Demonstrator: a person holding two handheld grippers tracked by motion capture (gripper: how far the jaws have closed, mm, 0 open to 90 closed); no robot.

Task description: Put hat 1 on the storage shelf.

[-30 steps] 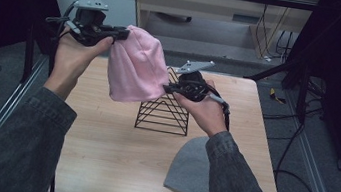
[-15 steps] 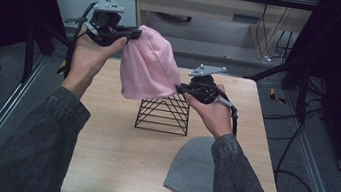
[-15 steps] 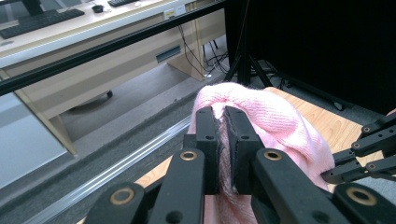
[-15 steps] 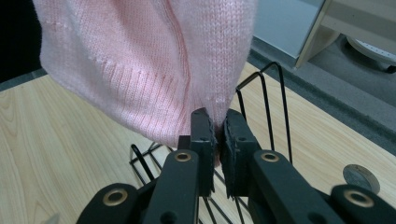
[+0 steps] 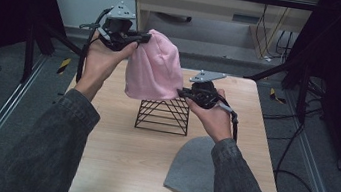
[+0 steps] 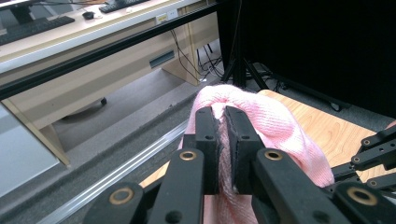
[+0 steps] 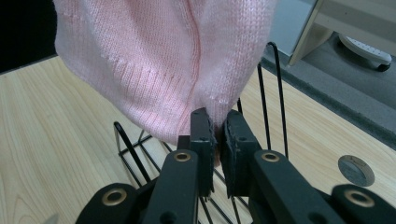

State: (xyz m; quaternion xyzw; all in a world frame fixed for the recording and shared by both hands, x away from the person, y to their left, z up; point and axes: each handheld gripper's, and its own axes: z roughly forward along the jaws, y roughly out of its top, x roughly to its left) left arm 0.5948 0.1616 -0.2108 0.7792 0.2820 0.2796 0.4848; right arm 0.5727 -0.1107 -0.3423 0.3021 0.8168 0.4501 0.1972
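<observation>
Pink hat (image 5: 154,68): knitted, held up in the air between both tongs, hanging over the far-left part of the black wire rack (image 5: 163,115). Its lower edge reaches down to about the rack's top; whether it touches the wires cannot be told from the high view.

Left tongs (image 5: 139,35): clamped on the hat's upper edge, at the far left, high above the surface. In the left gripper view the two pads pinch a fold of pink knit between them (image 6: 223,135).

Right tongs (image 5: 181,93): clamped on the hat's lower right edge, just above the rack. In the right gripper view the pads close on a small tuck of the ribbed hem (image 7: 215,135), with the rack's wires right behind and below.

Rack: stands mid-surface, a low triangular wire frame, nothing draped on it yet.

Grey hat (image 5: 193,167): lies flat at the near right of the wooden surface (image 5: 115,154), untouched, well apart from the rack.

Progress, as a judgement: the pink hat is picked up and spread between two grips, so the lifting is done. Setting it over the rack, letting go with both tongs, and likely handling the grey hat are left. Early to middle of the job.
</observation>
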